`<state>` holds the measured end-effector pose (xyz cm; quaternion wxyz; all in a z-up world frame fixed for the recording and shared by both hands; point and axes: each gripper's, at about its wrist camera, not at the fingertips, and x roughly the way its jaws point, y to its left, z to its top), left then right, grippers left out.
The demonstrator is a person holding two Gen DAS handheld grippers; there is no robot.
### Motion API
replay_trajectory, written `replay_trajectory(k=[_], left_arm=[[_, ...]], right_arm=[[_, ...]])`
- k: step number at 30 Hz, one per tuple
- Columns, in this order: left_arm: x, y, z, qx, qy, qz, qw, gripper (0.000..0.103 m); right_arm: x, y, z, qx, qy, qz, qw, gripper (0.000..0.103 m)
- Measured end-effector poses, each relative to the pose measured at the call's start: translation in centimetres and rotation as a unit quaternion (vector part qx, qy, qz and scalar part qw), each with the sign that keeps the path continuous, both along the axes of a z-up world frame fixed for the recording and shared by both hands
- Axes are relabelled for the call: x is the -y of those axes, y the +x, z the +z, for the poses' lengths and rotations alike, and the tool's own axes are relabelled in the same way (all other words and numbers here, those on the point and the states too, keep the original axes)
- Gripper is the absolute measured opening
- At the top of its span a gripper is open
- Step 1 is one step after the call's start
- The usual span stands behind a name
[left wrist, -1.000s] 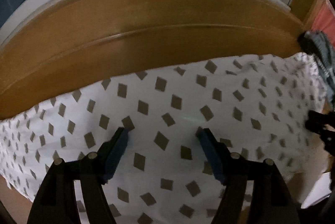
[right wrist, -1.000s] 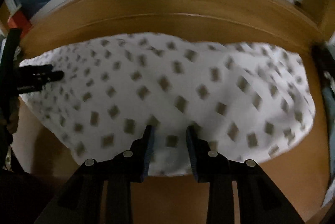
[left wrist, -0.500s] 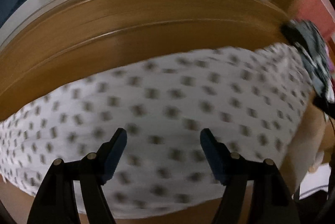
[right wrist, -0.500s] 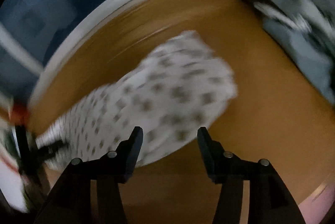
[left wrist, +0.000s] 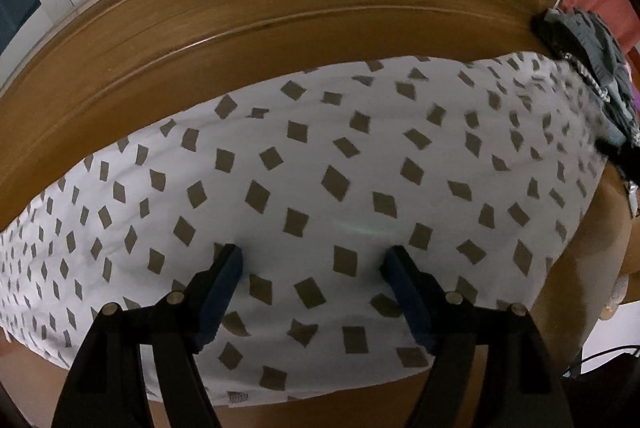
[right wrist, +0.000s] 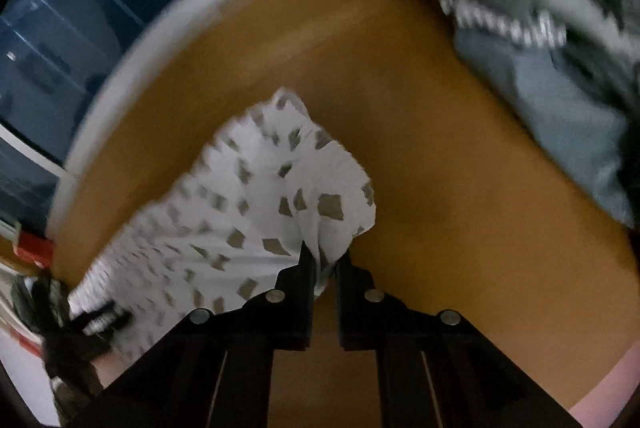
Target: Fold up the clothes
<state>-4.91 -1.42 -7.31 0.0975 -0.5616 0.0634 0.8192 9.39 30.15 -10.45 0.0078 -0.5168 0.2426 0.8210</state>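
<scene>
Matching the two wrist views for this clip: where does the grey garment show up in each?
Left wrist: grey garment bunched at the upper right edge, beyond the white patterned cloth.
Right wrist: grey garment fills the upper right, apart from the cloth.
Shared landmark: the wooden tabletop.

We see a white garment [left wrist: 320,187] w/ grey-brown diamond print, spread flat across the wooden table [left wrist: 240,39]. Its right corner is bunched & lifted, pinched in the right gripper [right wrist: 323,268]. A grey garment pile [right wrist: 560,67] lies crumpled at the table's right end, apart from it.
</scene>
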Motion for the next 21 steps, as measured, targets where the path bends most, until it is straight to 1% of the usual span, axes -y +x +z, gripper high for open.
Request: replay_trajectory(k=[1, 2, 3, 4, 6, 7, 9, 10, 13, 15, 17, 19, 20, 21], left_arm=[[-0.2, 0.0, 0.0, 0.0, -0.001, 0.001, 1.0, 0.073], [-0.6, 0.2, 0.2, 0.002, -0.002, 0.005, 1.0, 0.073], [-0.9, 0.4, 0.3, 0.003, -0.003, 0.009, 0.9999, 0.073], [-1.2, 0.6, 0.4, 0.004, -0.005, 0.015, 0.9999, 0.073], [-1.6, 0.9, 0.9, 0.001, -0.009, 0.035, 0.9993, 0.07], [-1.9, 1.4, 1.5, -0.004, -0.008, 0.044, 0.999, 0.07], [-3.3, 2.5, 2.4, -0.012, -0.004, 0.062, 0.998, 0.07], [-4.2, 3.1, 2.8, -0.015, -0.001, 0.069, 0.9975, 0.07], [-6.8, 4.4, 3.0, -0.016, 0.018, 0.083, 0.9962, 0.07], [-8.5, 5.7, 2.9, -0.02, 0.015, 0.09, 0.9956, 0.07], [-9.3, 6.7, 2.7, -0.022, 0.009, 0.1, 0.9947, 0.07], [-9.7, 7.2, 2.4, -0.022, 0.001, 0.113, 0.9934, 0.07], [-9.8, 7.1, 2.2, -0.018, -0.002, 0.123, 0.9923, 0.07], [-9.8, 7.1, 1.9, -0.016, -0.003, 0.132, 0.9911, 0.073]], right_arm=[[0.2, -0.4, 0.2, 0.007, 0.007, 0.015, 1.0, 0.012], [0.4, -0.8, 0.3, 0.014, 0.013, 0.029, 0.999, 0.023], [0.6, -1.2, 0.6, 0.02, 0.02, 0.044, 0.999, 0.027], [0.5, -1.2, 1.8, 0.008, 0.03, 0.07, 0.997, 0.033], [0.5, -1.3, 4.2, -0.017, 0.051, 0.121, 0.991, 0.035], [0.4, -1.3, 5.4, -0.03, 0.061, 0.146, 0.987, 0.036], [0.3, -1.4, 7.8, -0.055, 0.081, 0.196, 0.976, 0.045], [0.4, -2.2, 8.6, -0.071, 0.089, 0.221, 0.969, 0.051], [2.1, -6.5, 7.8, -0.083, 0.103, 0.298, 0.945, 0.052], [3.2, -9.4, 7.2, -0.09, 0.112, 0.348, 0.926, 0.052], [4.1, -11.9, 6.0, -0.072, 0.095, 0.366, 0.923, 0.051], [4.9, -13.3, 4.5, -0.056, 0.08, 0.389, 0.916, 0.051], [5.3, -14.0, 3.7, -0.049, 0.073, 0.4, 0.912, 0.047], [5.6, -14.7, 3.0, -0.041, 0.066, 0.411, 0.908, 0.038]])
